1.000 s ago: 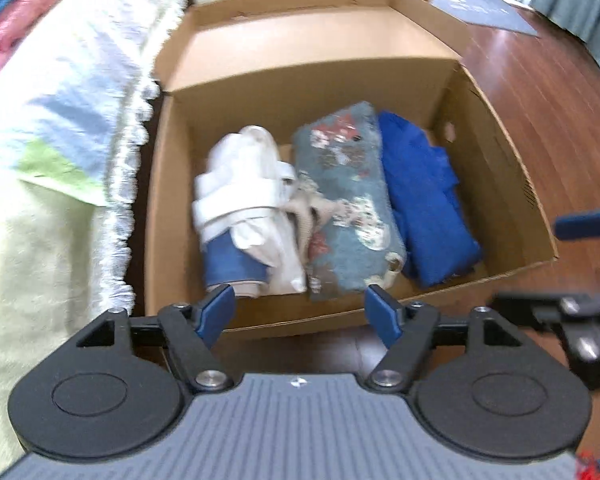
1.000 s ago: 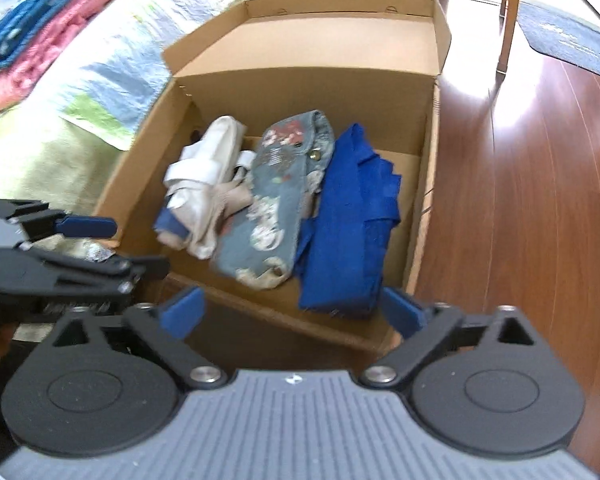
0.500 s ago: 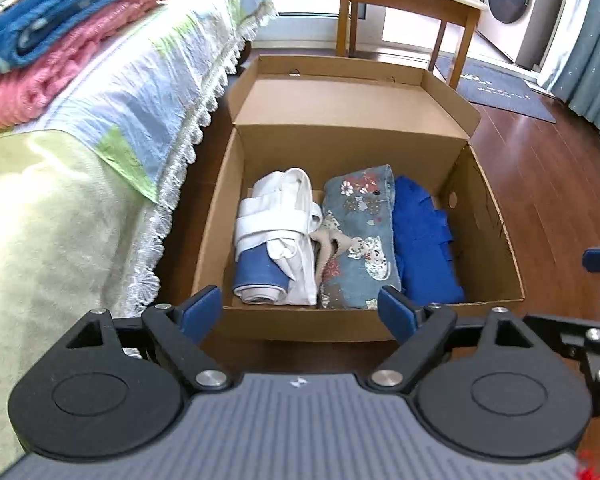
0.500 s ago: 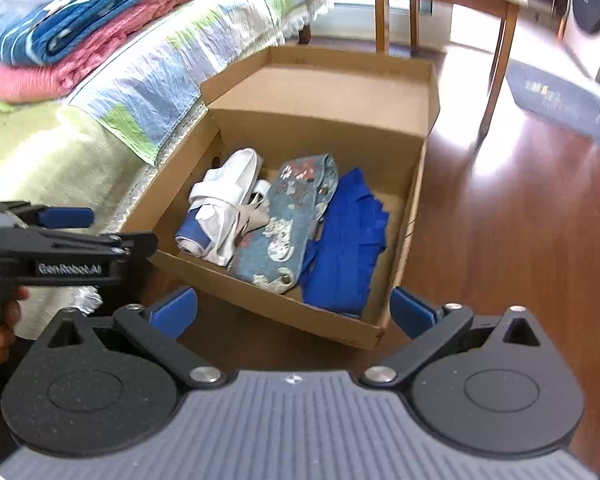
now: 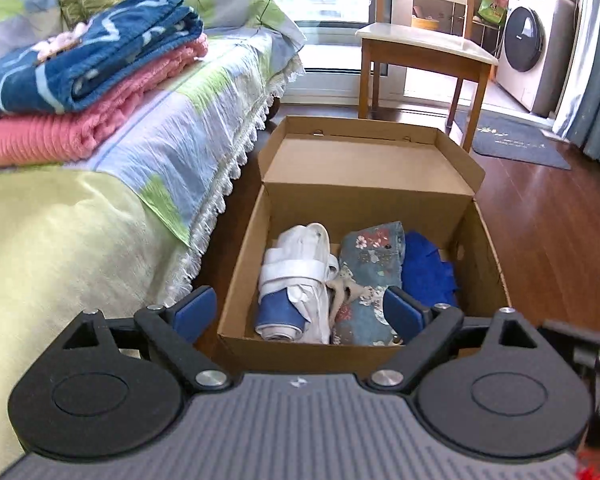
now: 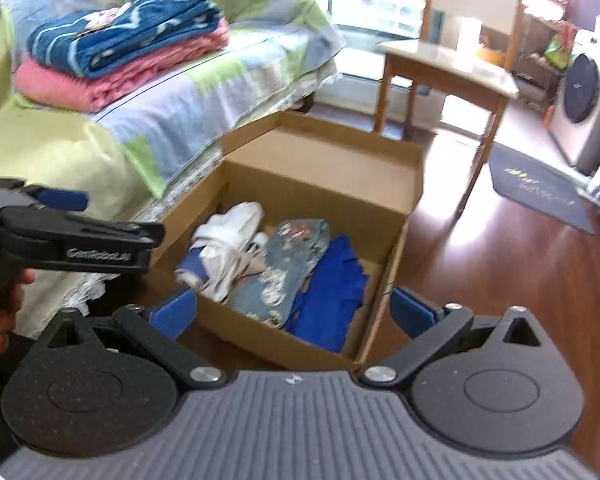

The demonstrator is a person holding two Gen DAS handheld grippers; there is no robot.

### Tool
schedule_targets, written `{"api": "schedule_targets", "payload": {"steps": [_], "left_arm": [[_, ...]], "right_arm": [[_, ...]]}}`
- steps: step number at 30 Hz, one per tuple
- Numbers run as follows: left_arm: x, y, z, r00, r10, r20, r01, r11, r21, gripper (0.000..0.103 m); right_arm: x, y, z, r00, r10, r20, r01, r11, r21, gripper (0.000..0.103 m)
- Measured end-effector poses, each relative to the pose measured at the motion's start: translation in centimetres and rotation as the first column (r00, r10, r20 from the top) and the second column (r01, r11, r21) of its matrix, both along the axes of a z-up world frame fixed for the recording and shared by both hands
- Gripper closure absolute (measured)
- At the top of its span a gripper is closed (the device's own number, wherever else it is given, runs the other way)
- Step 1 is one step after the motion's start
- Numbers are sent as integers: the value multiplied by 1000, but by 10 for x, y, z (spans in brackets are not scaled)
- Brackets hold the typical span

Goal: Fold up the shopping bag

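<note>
An open cardboard box (image 5: 244, 264) (image 6: 384, 280) stands on the wood floor beside the bed. Inside lie three folded bags side by side: a white and blue one (image 5: 296, 276) (image 6: 224, 248), a floral denim-blue one (image 5: 368, 280) (image 6: 284, 272) and a plain blue one (image 5: 428, 276) (image 6: 328, 300). My left gripper (image 5: 300, 314) is open and empty, held above the box's near edge. My right gripper (image 6: 294, 314) is open and empty, back from the box's near right corner. The left gripper (image 6: 68, 240) also shows from the side in the right wrist view.
A bed with a patchwork quilt (image 5: 172, 128) and stacked blue and pink blankets (image 5: 80, 80) lies to the left. A wooden table (image 5: 424, 64), a dark mat (image 5: 516, 146) and a washing machine (image 5: 536, 40) stand behind the box. Wood floor (image 5: 548, 232) lies to the right.
Both grippers have risen and pulled back from the box, so the views now tilt up and take in the bed, table and room. Both stay open and empty.
</note>
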State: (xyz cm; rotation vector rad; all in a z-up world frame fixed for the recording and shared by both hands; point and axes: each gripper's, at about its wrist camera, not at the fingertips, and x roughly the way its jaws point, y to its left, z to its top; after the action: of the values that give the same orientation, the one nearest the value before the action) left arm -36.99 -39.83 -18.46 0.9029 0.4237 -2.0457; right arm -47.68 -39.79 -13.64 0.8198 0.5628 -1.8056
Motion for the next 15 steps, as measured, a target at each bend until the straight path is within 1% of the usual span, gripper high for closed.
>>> {"api": "schedule_targets", "payload": {"steps": [5, 7, 10, 13, 15], "left_arm": [[4, -2, -5, 1000, -3, -7, 4, 999, 40, 12], [3, -1, -6, 1000, -21, 3, 21, 999, 50, 12], [-1, 0, -12, 999, -41, 37, 38, 997, 68, 12], [-3, 1, -19, 996, -45, 75, 39, 996, 79, 12], [-3, 0, -22, 995, -41, 86, 33, 996, 86, 12]], "right_arm": [[-3, 3, 5, 997, -73, -20, 73, 997, -17, 1], [-9, 1, 2, 995, -99, 35, 99, 995, 1, 1], [-17, 1, -6, 988, -112, 109, 108, 993, 39, 1], [-21, -1, -19, 978, -147, 150, 135, 987, 86, 1], [-25, -2, -25, 970, -167, 178, 150, 983, 106, 1]]}}
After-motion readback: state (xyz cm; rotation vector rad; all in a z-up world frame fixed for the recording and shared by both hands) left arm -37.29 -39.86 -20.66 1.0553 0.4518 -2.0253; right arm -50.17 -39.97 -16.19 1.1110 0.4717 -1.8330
